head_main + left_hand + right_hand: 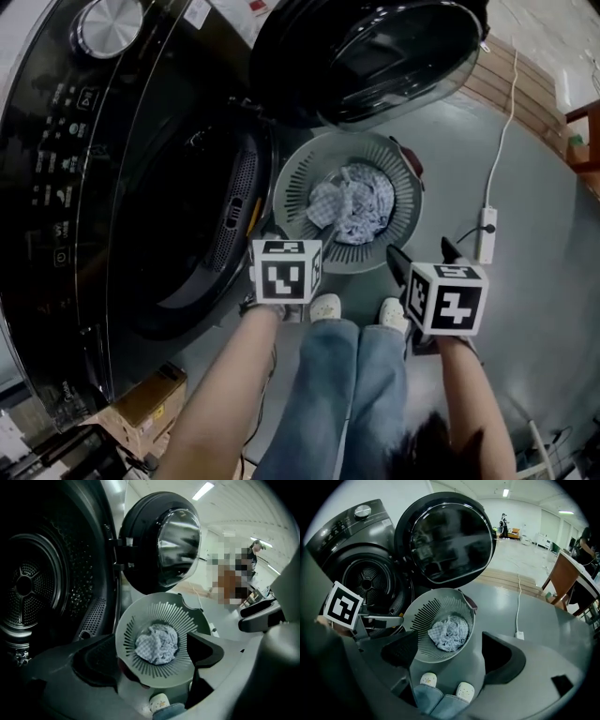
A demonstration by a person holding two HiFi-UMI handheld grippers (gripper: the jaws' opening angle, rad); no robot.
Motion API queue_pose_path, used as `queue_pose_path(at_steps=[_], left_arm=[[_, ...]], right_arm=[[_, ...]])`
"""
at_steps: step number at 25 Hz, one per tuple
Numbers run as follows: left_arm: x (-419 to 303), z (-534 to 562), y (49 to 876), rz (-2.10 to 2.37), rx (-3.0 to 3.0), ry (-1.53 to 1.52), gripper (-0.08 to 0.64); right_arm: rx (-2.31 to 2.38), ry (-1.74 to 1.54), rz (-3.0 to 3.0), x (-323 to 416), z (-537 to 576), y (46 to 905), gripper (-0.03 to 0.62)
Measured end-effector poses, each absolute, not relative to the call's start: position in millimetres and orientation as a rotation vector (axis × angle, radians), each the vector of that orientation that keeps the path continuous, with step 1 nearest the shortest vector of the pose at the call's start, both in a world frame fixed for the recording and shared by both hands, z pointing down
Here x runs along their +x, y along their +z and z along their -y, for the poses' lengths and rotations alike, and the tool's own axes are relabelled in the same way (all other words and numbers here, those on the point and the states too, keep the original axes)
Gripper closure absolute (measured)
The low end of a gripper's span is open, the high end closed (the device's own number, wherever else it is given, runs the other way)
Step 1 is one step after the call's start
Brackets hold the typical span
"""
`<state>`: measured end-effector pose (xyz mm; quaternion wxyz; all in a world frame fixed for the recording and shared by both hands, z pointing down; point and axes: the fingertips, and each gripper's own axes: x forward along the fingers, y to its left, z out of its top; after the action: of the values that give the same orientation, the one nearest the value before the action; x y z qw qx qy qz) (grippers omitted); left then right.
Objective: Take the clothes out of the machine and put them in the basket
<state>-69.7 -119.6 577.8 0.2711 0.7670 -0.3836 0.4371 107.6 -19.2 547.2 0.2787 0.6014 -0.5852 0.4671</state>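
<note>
The basket (289, 187) stands on the grey floor (525, 309), right under the open door (375, 47) of the machine (84, 187). A crumpled checked cloth (352, 202) lies in the bottom of the basket. The left gripper (150, 660) has its jaws wide apart and grips nothing. The right gripper (450, 656) is the same, with its jaws spread and nothing in them. In both gripper views the basket and the cloth show in the gap between the jaws, but farther off, and the jaws do not touch them. The head view looks down from above. Only it shows both marker cubes side by side, with the person's arms and blue trousers, and a cardboard box (145, 403) low on the left. It also shows the round knob (108, 23) on top of the machine. The left gripper view looks deep into the dark drum (28, 588), right to its back wall with the little holes, which the head view does not show. The right gripper view shows the left gripper's cube (343, 609) beside the machine's mouth. It also shows a big bright room behind, with people far away (504, 524) and a brown table (562, 573). A white cable with a plug bar (487, 232) lies on the floor to the right of the basket. Two white shoes (446, 686) stand just in front of the basket.
</note>
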Motion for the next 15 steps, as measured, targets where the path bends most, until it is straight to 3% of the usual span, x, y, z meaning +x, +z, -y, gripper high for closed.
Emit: queue_pose_path(at_steps=[15], left_arm=[[-231, 175, 565, 1.543, 1.856, 1.312, 0.112]], right_arm=[[1.439, 1.193, 1.657, 38, 58, 562, 0.167]])
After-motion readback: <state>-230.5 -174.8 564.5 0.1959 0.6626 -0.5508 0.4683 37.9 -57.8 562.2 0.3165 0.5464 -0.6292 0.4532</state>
